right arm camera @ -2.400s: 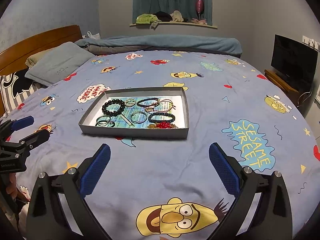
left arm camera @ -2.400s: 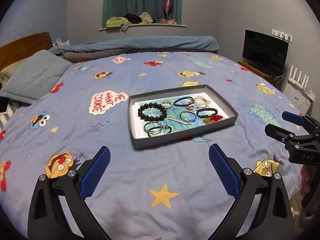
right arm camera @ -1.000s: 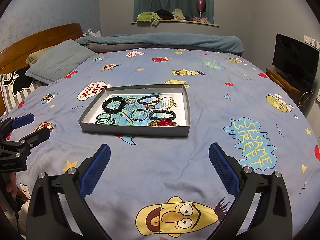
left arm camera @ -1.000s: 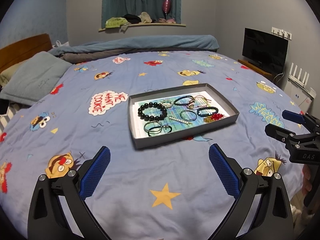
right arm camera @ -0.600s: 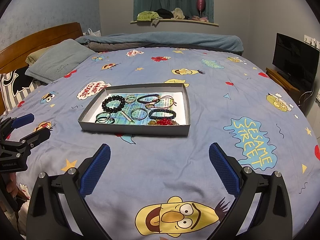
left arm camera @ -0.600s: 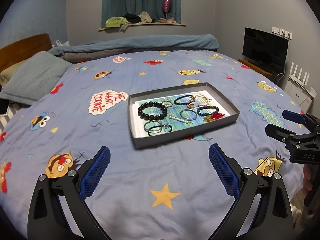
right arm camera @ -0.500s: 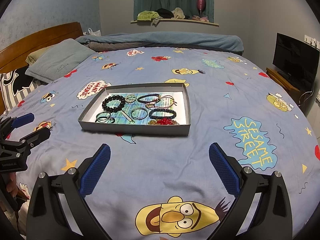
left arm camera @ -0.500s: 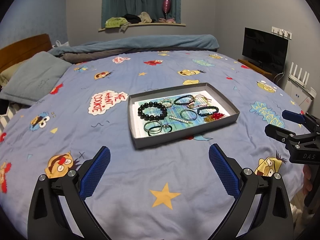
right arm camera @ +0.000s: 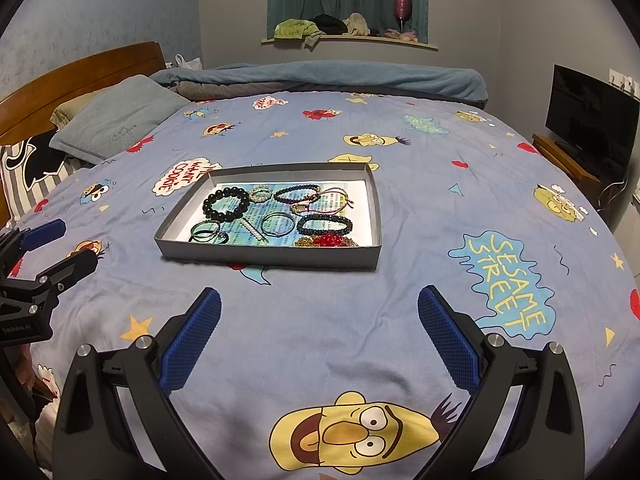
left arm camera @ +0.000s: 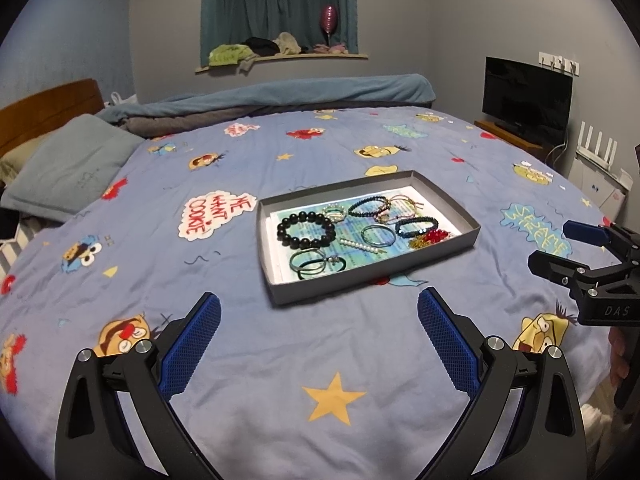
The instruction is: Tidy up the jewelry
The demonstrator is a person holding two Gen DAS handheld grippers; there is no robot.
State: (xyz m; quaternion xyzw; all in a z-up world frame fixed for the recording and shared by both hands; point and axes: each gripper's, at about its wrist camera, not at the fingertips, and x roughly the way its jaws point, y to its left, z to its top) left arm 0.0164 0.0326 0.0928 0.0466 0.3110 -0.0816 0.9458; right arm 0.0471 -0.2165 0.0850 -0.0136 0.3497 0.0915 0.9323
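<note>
Still nothing has moved: both tongs, left (left arm camera: 318, 320) and right (right arm camera: 319, 320), hover wide open, empty, before the tray (left arm camera: 372, 280).

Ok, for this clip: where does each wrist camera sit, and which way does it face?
Left wrist: on the left gripper, low over the bedspread, facing the grey tray of bracelets; its own open fingers show, and the right gripper at the right edge.
Right wrist: on the right gripper, facing the tray from further right; its own open fingers show, and the left gripper at the left edge.
Shared: tray, black bead bracelet, each other's gripper.
</note>
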